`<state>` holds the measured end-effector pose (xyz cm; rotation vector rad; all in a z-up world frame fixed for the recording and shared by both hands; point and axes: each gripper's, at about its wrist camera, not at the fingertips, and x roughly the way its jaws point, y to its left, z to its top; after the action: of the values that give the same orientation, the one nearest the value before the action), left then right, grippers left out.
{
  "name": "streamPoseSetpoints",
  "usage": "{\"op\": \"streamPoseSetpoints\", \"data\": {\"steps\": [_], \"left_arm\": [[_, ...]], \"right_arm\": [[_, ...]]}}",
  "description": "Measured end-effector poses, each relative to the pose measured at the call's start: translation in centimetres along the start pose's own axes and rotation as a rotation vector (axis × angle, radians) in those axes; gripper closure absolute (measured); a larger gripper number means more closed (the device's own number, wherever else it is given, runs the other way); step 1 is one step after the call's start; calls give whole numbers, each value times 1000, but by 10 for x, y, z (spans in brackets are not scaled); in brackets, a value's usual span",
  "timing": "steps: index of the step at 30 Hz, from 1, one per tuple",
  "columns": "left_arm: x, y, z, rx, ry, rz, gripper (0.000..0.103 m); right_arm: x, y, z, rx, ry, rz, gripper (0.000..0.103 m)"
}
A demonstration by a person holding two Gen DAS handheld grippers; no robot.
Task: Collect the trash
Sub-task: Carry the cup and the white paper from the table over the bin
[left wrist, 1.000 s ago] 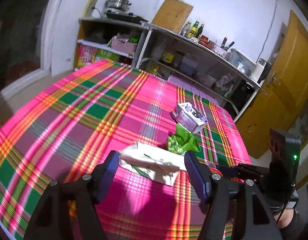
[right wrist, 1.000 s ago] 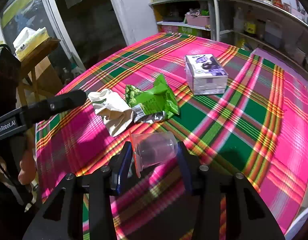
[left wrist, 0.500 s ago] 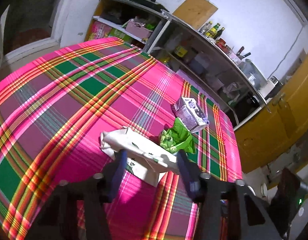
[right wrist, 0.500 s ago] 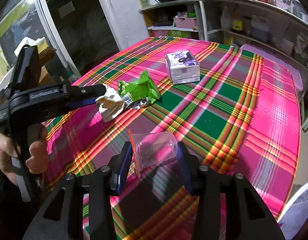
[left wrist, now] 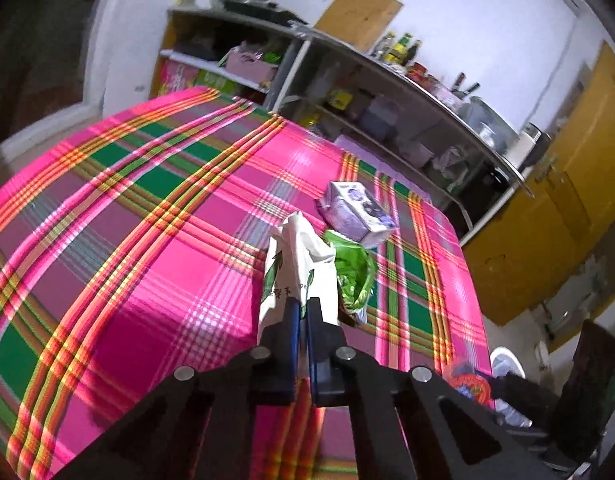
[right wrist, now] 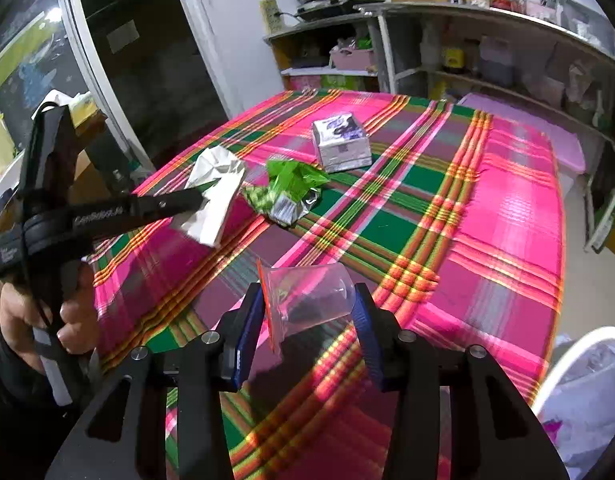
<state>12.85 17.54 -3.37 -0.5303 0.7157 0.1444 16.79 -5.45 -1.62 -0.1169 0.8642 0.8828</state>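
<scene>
1. While your left gripper (left wrist: pixel 303 312) pinches the white bag (left wrist: pixel 297 264), its jaws having just closed on the thin printed plastic, the bag stands lifted off the cloth (left wrist: pixel 147 240) near the table's near-right part, just beside the green wrapper (left wrist: pixel 353 276).
2. Your right gripper (right wrist: pixel 307 320) clamps the clear cup (right wrist: pixel 307 300) on its side, red rim against the left pad, base against the right, held above the cloth close to the table's near edge.
3. To the right of that gripper the cloth drops off the table edge, and a white bin (right wrist: pixel 579 364) lined with pale plastic sits just below it; a strip of bare floor separates the table from the shelves (right wrist: pixel 507 60) beyond.
4. The far and left stretches of the cloth lie bare, giving broad flat room; the trash clusters toward the middle.
5. Counted: one bag, one wrapper, one box (right wrist: pixel 341 144), one cup, one bin, two grippers.
6. The wrapper is crumpled, glossy green outside and silver foil inside, resting on the cloth. The box is a small card carton, silvery with purple print, lying flat just beyond the wrapper, apart from it.
7. The cloth is a smooth pink, green and orange plaid.
</scene>
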Motion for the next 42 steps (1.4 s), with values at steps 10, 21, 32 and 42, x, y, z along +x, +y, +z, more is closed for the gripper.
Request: {"op": "streamPoseSetpoints", "data": {"steps": [10,21,32,42], "left_arm": [[-46,-45,-29,180,-61,-17,100],[-78,-110,-69,350,-81,-74,100],[-87,-153,-95,448,-69,-132,100],[-83,-185,-108,505,-41,-182,100]], "right_arm": [[-56,4,-16,6,-92,-121,58],[-112,-4,-44,65,-157,-207,58],[-143,-18,-63,114,-192,-252,58],[-164,-36,-78,158,-208,-302,58]]}}
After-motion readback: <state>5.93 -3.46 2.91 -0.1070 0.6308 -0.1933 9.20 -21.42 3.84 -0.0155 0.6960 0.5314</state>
